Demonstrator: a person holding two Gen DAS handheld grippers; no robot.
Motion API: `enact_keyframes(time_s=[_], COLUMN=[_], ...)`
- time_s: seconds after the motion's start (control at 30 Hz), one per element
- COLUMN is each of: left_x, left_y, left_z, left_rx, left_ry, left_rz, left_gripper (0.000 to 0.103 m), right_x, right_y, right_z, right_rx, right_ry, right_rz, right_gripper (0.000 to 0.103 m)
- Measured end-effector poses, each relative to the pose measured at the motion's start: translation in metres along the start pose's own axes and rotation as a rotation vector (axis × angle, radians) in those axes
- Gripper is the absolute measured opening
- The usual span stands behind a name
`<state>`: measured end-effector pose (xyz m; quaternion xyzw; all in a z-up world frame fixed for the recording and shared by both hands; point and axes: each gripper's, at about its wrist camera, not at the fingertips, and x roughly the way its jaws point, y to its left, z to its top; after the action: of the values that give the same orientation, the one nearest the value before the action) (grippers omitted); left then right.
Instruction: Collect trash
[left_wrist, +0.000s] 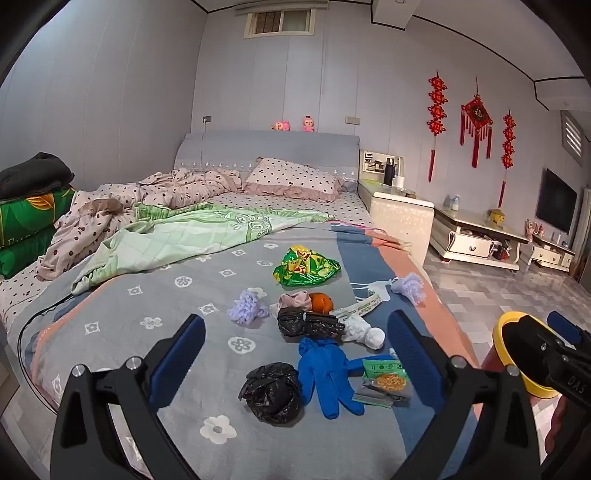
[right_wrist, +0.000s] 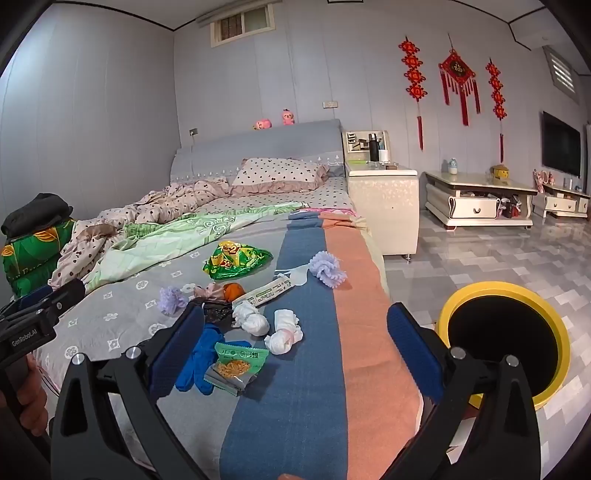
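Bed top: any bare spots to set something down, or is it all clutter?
Free: the salmon stripe along the bed edge, between the lavender pom-pom and the yellow bin; also the grey flowered area left of the black bag. Crowded: the middle, from the green foil bag down to the blue glove and snack packet.

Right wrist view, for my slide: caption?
Open right gripper above striped bedspread strewn with trash; yellow-rimmed round bin waits beside bed.
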<state>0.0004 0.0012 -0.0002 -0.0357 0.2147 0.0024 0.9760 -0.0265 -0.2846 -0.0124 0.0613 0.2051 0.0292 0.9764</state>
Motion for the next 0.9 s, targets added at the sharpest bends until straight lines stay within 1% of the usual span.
enact_keyframes(time_s=[0.27, 0.3, 0.9], left_x=[0.0028, -0.0007, 0.0004], left_y=[0.0030, 0.0002, 0.0035], left_z=[0.0011, 0.0037, 0.0004], left_rx=[0.001, -0.001, -0.012], left_ry=[0.005, -0.004, -0.002], left_rz=[0.004, -0.003, -0.005], left_gripper=[0.095, 0.095, 0.095], right_x=[0.0005, 0.0004, 0.0031], right_y=[0.0000, 0.0001, -0.0007], right_z=[-0.0006, -0.0005, -0.0017], right_rx=[0.001, 0.002, 0.003], right_ry=[0.000, 0.000, 0.007], right_rz=[0.002, 0.003, 0.005], right_gripper=[0.095, 0.095, 0.095])
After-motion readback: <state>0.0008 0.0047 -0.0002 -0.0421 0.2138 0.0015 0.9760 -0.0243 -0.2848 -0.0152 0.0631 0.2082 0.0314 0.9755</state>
